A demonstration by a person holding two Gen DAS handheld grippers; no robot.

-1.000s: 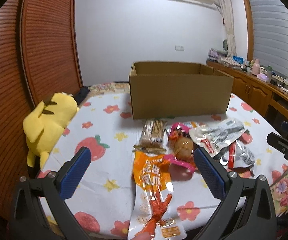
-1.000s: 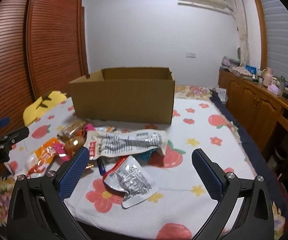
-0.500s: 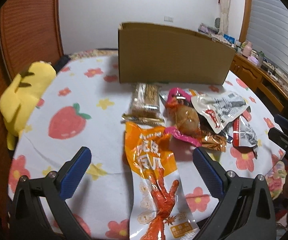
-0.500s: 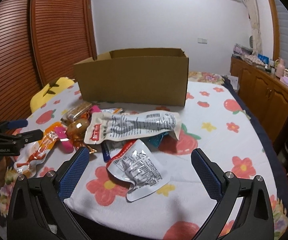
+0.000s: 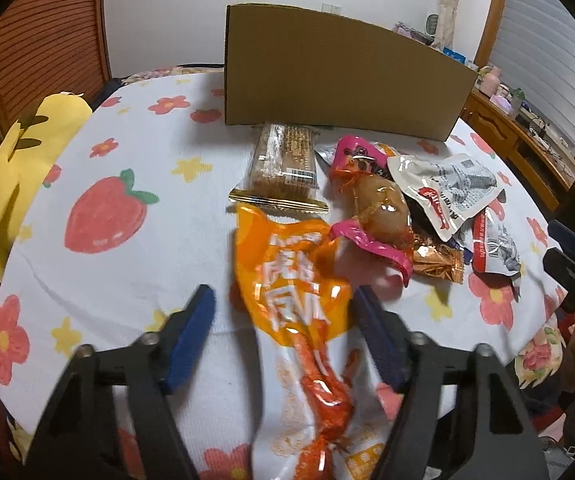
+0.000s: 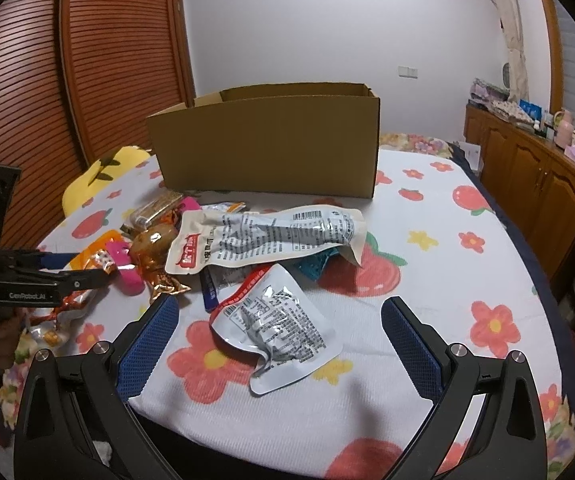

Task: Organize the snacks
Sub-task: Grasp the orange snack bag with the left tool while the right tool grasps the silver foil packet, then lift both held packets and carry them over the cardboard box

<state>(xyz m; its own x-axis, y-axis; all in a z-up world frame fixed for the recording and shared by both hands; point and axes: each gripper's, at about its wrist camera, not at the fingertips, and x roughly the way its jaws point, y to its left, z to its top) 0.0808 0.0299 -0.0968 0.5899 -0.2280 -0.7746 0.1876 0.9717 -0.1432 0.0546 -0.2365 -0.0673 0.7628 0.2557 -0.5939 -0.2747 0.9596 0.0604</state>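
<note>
Right wrist view, fruit-print tablecloth [image 6: 427,300], louvered doors [image 6: 87,72]

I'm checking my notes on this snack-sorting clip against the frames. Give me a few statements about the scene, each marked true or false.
1. The orange snack packet lies between the left gripper's closing jaws. True.
2. The cardboard box lies tipped on its side. False: it stands upright, open at the top.
3. The right gripper is clamped on a silver pouch. False: its jaws stand wide, with the silver pouch lying loose on the cloth between them.
4. A yellow plush toy lies at the table's edge. True.
5. The wafer bar is already in the box. False: it lies on the tablecloth in front of the box.
</note>
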